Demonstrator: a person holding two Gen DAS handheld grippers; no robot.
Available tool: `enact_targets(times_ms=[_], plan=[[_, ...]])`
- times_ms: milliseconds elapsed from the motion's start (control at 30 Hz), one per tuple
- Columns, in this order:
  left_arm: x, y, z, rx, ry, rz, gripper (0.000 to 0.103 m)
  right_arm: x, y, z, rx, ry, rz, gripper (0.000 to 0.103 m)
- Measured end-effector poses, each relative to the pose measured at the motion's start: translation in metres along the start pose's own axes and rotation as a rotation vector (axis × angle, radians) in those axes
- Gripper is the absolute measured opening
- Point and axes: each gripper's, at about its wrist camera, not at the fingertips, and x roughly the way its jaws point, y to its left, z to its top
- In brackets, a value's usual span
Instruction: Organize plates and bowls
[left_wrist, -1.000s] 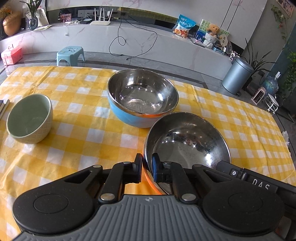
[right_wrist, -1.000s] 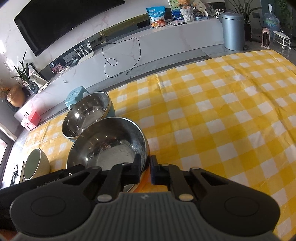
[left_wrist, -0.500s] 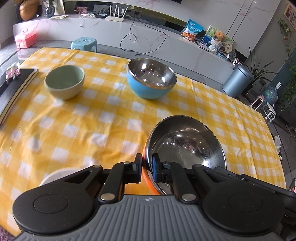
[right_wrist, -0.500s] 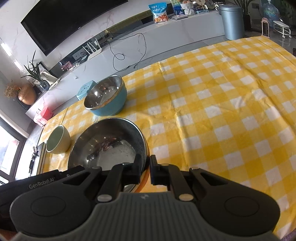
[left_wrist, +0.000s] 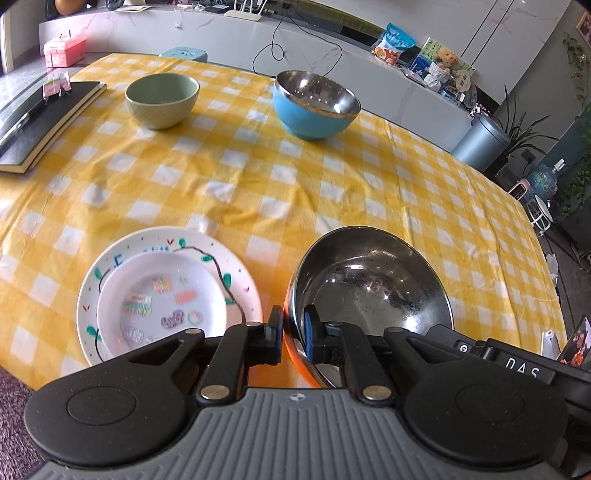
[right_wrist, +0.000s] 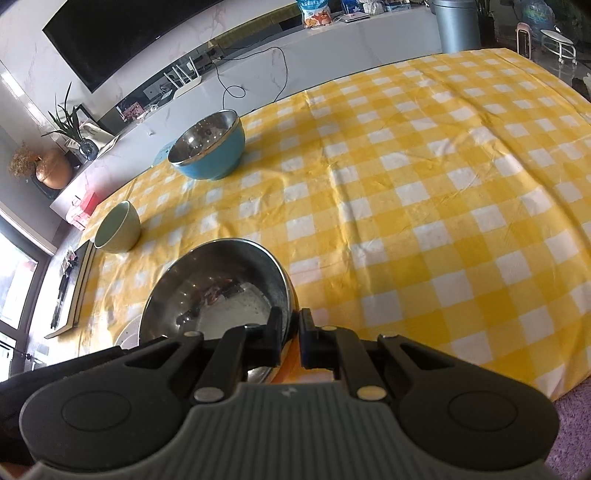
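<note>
An orange-sided steel bowl (left_wrist: 373, 284) is held by both grippers above the near table edge. My left gripper (left_wrist: 294, 334) is shut on its left rim. My right gripper (right_wrist: 289, 338) is shut on its right rim; the bowl shows there too (right_wrist: 218, 291). A blue steel bowl (left_wrist: 316, 105) stands far on the yellow checked table (left_wrist: 332, 184), also in the right wrist view (right_wrist: 208, 149). A green ceramic bowl (left_wrist: 161, 99) stands left of it (right_wrist: 118, 229). Two stacked decorated white plates (left_wrist: 162, 299) lie at the near left edge.
A black book with a pen and a small pink item (left_wrist: 40, 118) lies at the table's left edge. The table's near edge runs just below the plates. A low counter (left_wrist: 332, 62), a stool and a grey bin (left_wrist: 480, 140) stand beyond the table.
Both grippers have pulled the orange bowl back toward the near edge, away from the blue bowl. The white plates have come into the left wrist view.
</note>
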Motion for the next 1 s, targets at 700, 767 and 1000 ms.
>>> enact_targets(times_ms=[700,767,1000], plan=[[0.012,0.001,-0.008,0.007,0.037,-0.005,0.012,0.006,-0.005,-0.008,-0.005,0.03,-0.039,0.007],[0.012,0.0,-0.008,0.014,0.037,-0.003,0.012,0.006,-0.005,-0.007,-0.004,0.031,-0.034,0.01],[0.008,0.002,-0.005,0.018,0.018,0.003,0.024,0.007,-0.005,-0.007,-0.007,0.029,-0.028,0.02]])
